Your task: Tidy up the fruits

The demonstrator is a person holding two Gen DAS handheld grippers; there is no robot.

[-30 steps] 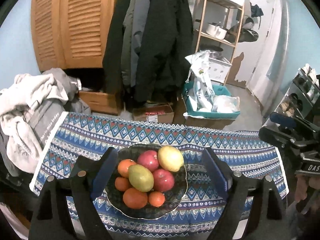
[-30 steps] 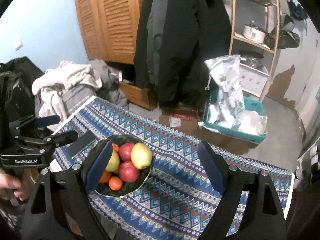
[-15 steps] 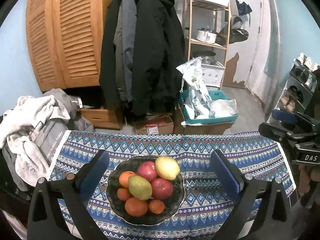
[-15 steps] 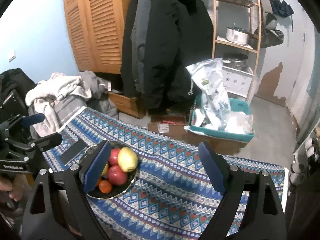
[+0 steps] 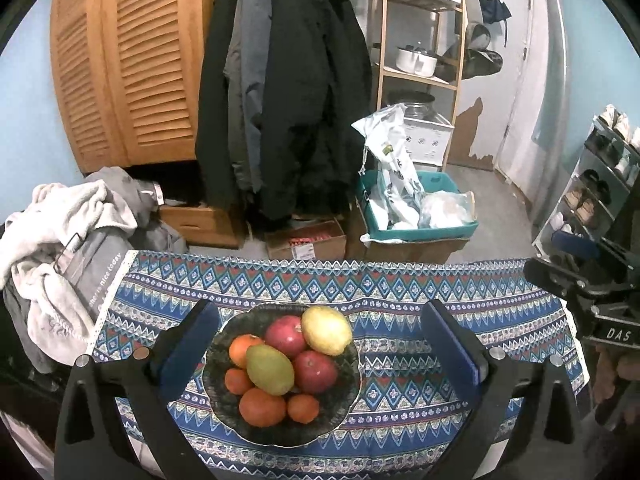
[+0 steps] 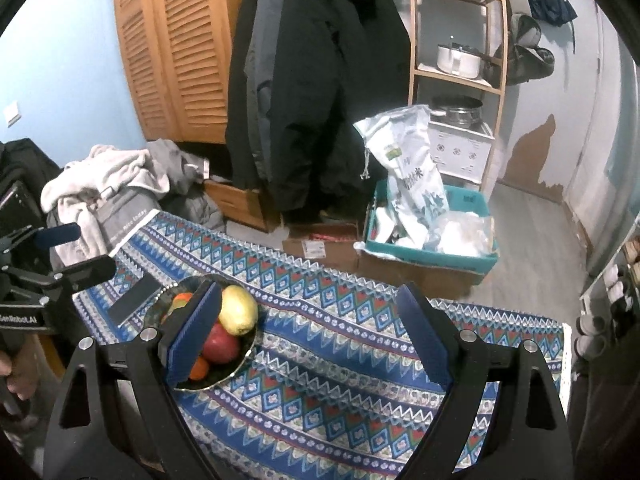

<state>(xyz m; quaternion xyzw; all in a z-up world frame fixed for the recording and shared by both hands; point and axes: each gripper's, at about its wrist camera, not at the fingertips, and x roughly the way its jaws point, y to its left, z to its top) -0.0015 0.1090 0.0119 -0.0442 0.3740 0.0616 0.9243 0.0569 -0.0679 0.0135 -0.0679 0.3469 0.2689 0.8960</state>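
Observation:
A dark plate point(image 5: 348, 408) on the patterned cloth holds a yellow lemon point(image 5: 326, 330), two red apples point(image 5: 286, 334), a green-yellow mango point(image 5: 270, 370) and several oranges point(image 5: 262, 406). My left gripper point(image 5: 320, 312) hangs open and wide above the plate's near side, its fingers apart from the fruit. In the right wrist view the plate point(image 6: 240, 364) lies at the left, partly hidden behind one finger, with the lemon point(image 6: 239, 310) showing. My right gripper point(image 6: 308, 292) stands open over bare cloth to the right of the plate. Each gripper appears in the other's view: right gripper point(image 5: 580, 280), left gripper point(image 6: 60, 272).
The blue patterned tablecloth point(image 5: 420, 292) covers the table. A dark flat phone-like object point(image 6: 132, 300) lies left of the plate. Beyond the far edge are a clothes pile point(image 5: 60, 240), cardboard boxes point(image 5: 308, 240), a teal bin point(image 5: 420, 216), hanging coats and a wooden shelf.
The left gripper's jaws have spread wider and it has drawn back from the plate. The right gripper has shifted right, so the plate has slid left behind its finger.

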